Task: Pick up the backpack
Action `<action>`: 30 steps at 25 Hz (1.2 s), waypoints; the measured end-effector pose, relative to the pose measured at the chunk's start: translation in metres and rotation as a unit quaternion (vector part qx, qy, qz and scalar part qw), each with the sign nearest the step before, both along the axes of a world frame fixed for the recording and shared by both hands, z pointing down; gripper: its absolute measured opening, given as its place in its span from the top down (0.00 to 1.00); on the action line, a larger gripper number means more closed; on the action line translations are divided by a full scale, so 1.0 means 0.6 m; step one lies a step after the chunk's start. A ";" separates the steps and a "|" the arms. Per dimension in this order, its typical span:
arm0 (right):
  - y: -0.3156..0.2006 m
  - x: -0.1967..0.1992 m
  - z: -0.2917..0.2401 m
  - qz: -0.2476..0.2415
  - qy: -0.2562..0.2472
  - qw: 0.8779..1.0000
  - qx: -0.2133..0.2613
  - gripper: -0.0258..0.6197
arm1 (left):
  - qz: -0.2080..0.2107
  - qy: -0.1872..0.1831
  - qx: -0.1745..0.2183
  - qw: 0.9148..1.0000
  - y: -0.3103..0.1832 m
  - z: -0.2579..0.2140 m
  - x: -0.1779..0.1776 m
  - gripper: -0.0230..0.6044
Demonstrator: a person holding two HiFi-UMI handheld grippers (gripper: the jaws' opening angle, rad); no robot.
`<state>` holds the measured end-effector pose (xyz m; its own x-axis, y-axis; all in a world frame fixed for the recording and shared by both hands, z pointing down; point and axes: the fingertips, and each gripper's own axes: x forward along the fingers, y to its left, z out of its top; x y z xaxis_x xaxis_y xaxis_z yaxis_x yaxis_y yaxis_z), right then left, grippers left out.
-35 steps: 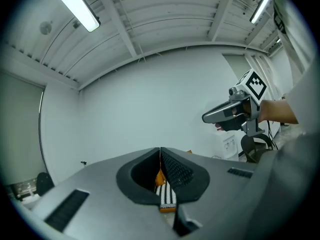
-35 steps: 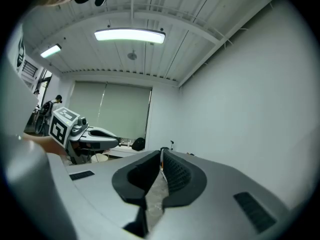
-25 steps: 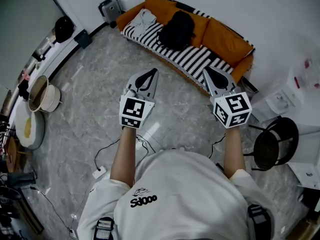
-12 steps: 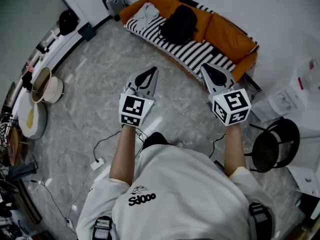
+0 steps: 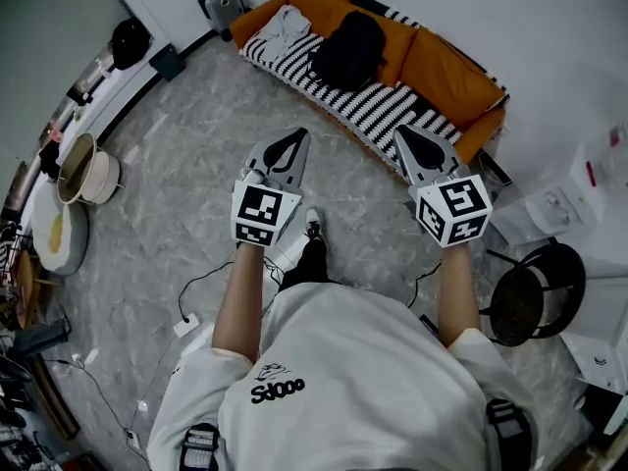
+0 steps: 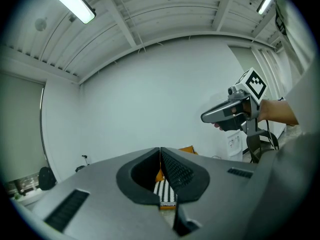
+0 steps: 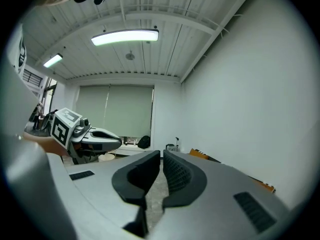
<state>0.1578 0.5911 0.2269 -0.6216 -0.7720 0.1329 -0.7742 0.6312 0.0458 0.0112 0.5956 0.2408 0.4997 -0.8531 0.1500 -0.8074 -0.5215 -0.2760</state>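
A black backpack (image 5: 346, 49) rests on the orange sofa (image 5: 446, 72), upright against its back cushions on the striped black-and-white cover. My left gripper (image 5: 292, 144) and right gripper (image 5: 415, 142) are held side by side in front of me, well short of the sofa, both shut and empty. In the left gripper view the left gripper (image 6: 160, 151) has its jaws together, with a strip of the striped cover (image 6: 166, 193) showing below them; the backpack is hidden there. In the right gripper view the right gripper (image 7: 162, 155) points along the floor toward the far window wall.
A white garment (image 5: 282, 29) lies on the sofa's left end. A black round stool (image 5: 535, 292) stands at the right beside white appliances (image 5: 564, 196). A round basin (image 5: 86, 170) and clutter line the left wall. Cables (image 5: 201, 287) trail on the marble floor by my foot (image 5: 313, 226).
Both grippers and I have advanced a little toward the sofa, which sits slightly nearer in the head view. My leg and shoe have stepped forward into sight. Jaws stay shut.
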 end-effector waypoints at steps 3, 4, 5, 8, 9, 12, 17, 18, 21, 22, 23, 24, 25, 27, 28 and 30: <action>-0.050 -0.002 0.007 0.008 0.006 1.000 -0.001 0.89 | 0.007 0.003 0.000 1.000 -0.051 0.009 -0.001 0.93; -0.069 -0.005 0.009 0.010 0.009 1.000 0.000 0.89 | 0.009 0.005 0.000 1.000 -0.071 0.011 -0.004 0.93; -0.089 -0.008 0.012 0.012 0.012 1.000 0.001 0.89 | 0.011 0.006 0.001 1.000 -0.093 0.013 -0.008 0.93; -0.152 -0.019 0.017 0.016 0.015 1.000 0.001 0.89 | 0.014 0.010 0.002 1.000 -0.162 0.018 -0.020 0.93; -0.175 -0.024 0.017 0.018 0.014 1.000 0.001 0.89 | 0.017 0.010 0.003 1.000 -0.187 0.018 -0.025 0.93; -0.248 -0.041 0.020 0.026 0.016 1.000 -0.002 0.89 | 0.024 0.009 0.001 1.000 -0.264 0.021 -0.037 0.93; -0.361 -0.075 0.005 0.031 0.019 0.999 -0.001 0.89 | 0.031 0.011 -0.003 0.999 -0.384 0.010 -0.068 0.93; -0.381 -0.081 0.001 0.032 0.017 0.999 -0.001 0.89 | 0.032 0.012 -0.003 0.999 -0.405 0.008 -0.075 0.93; -0.435 -0.099 -0.003 0.034 0.011 0.999 -0.005 0.89 | 0.034 0.014 -0.005 0.999 -0.460 0.006 -0.093 0.93; -0.452 -0.105 -0.004 0.034 0.010 0.999 -0.007 0.89 | 0.034 0.015 -0.006 0.999 -0.477 0.006 -0.099 0.93; -0.468 -0.112 -0.005 0.034 0.011 0.999 -0.007 0.89 | 0.035 0.015 -0.007 0.999 -0.493 0.005 -0.105 0.93; -0.481 -0.119 -0.006 0.034 0.013 0.999 -0.007 0.89 | 0.035 0.016 -0.008 0.999 -0.508 0.003 -0.112 0.93; -0.494 -0.126 -0.007 0.035 0.014 0.999 -0.007 0.89 | 0.035 0.017 -0.008 0.999 -0.521 0.002 -0.118 0.93; -0.518 -0.138 -0.008 0.036 0.017 0.999 -0.008 0.89 | 0.036 0.018 -0.008 0.999 -0.546 0.000 -0.130 0.93; -0.529 -0.143 -0.008 0.036 0.019 0.999 -0.008 0.89 | 0.037 0.019 -0.008 0.999 -0.558 0.000 -0.135 0.93; -0.550 -0.150 -0.007 0.038 0.020 0.999 -0.009 0.89 | 0.038 0.020 -0.008 0.999 -0.581 0.000 -0.142 0.93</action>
